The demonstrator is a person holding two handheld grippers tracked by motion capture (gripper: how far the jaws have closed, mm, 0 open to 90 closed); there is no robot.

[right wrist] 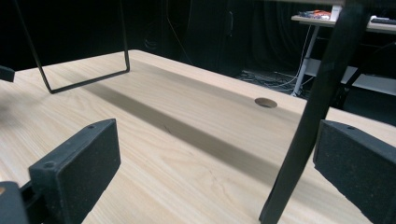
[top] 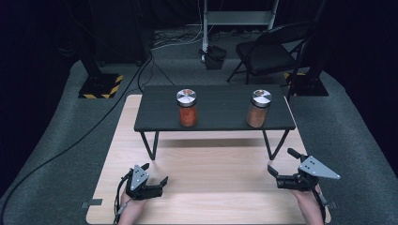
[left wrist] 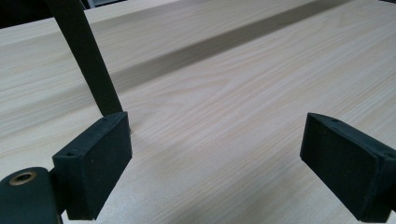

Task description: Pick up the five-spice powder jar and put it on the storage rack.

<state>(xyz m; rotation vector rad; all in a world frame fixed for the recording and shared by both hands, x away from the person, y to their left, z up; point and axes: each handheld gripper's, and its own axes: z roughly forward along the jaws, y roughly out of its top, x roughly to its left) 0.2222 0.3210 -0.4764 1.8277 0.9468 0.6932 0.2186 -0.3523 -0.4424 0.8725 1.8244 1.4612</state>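
Left gripper (top: 156, 174): jaws spread, empty, low over wooden table (top: 211, 173). Ahead of it, black raised shelf (top: 213, 108) bearing red-filled jar (top: 187, 108) and, further right, brown-filled jar (top: 258, 108). Right gripper (top: 280, 163): jaws spread, empty.

- Left gripper (top: 154, 174): black body w/ a grey three-cornered plate (top: 138, 176) on top; small dark screw dots on the plate.
- Black cable (top: 118, 200) loops off its back end, beside the forearm.
- Left gripper view: two black blocky pads (left wrist: 95, 165), matte, fine-grained, slightly wedge-shaped; one small hole near each top corner. Brass-coloured screw ring (left wrist: 22, 177) in the rounded black part at bottom left.
- Right gripper (top: 283, 161): black, larger grey three-cornered plate (top: 317, 168), also w/ dark dots.
- Right gripper view: same black textured pads (right wrist: 77, 170), a hole in each top face.
- Forearms bare, no sleeves seen.
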